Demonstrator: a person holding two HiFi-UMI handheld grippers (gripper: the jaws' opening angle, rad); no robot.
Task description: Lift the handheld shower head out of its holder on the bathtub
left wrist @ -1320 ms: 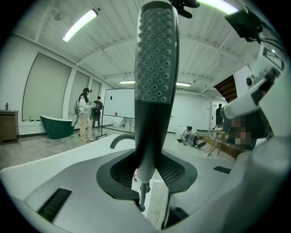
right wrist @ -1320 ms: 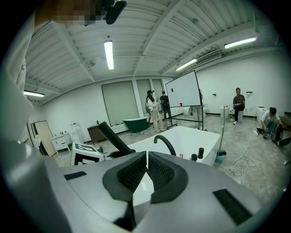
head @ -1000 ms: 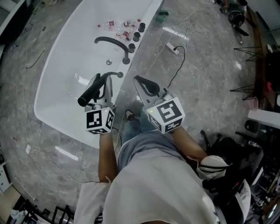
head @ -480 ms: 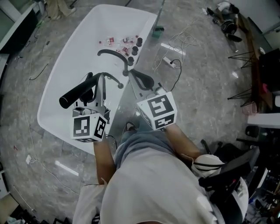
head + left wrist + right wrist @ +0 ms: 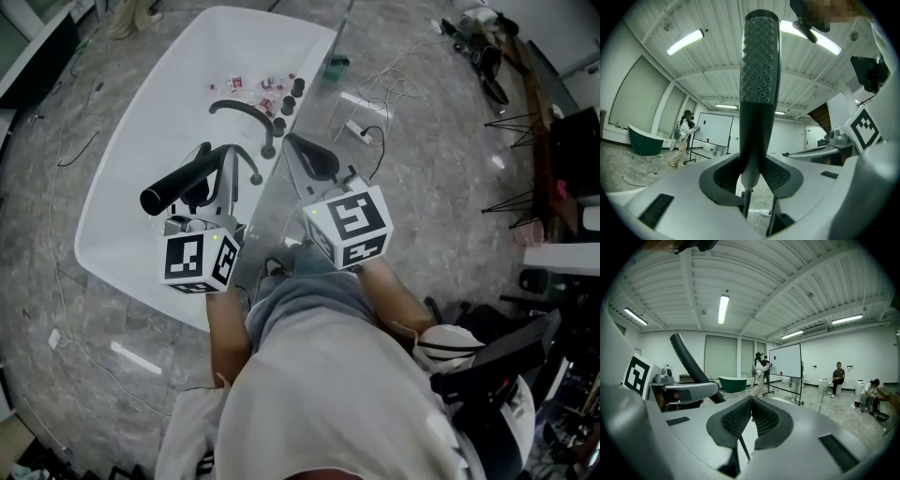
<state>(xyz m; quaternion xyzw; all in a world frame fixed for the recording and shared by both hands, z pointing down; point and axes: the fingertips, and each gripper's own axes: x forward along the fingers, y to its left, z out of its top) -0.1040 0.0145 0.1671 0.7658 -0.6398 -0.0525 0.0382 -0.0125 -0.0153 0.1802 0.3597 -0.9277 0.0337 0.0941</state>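
The left gripper [image 5: 751, 174] clamps the handheld shower head [image 5: 759, 70] by its handle, above the bathtub [image 5: 120, 220]. The right gripper [image 5: 751, 414] has its jaws together, empty.

Shower head [image 5: 759, 70]: matt dark grey plastic, face studded with rows of small nubs. Hose [image 5: 746, 204] at its base seen as ribbed metal. Left gripper [image 5: 751, 174] shell noted as smooth matt grey plastic, pads [image 5: 725, 174] dark, finely ribbed. Bathtub [image 5: 122, 169]: glossy smooth white. Floor [image 5: 441, 159]: polished grey stone, reflections seen. Tap spout [image 5: 242, 110]: matt black. Shirt [image 5: 328, 394]: pale plain cloth.
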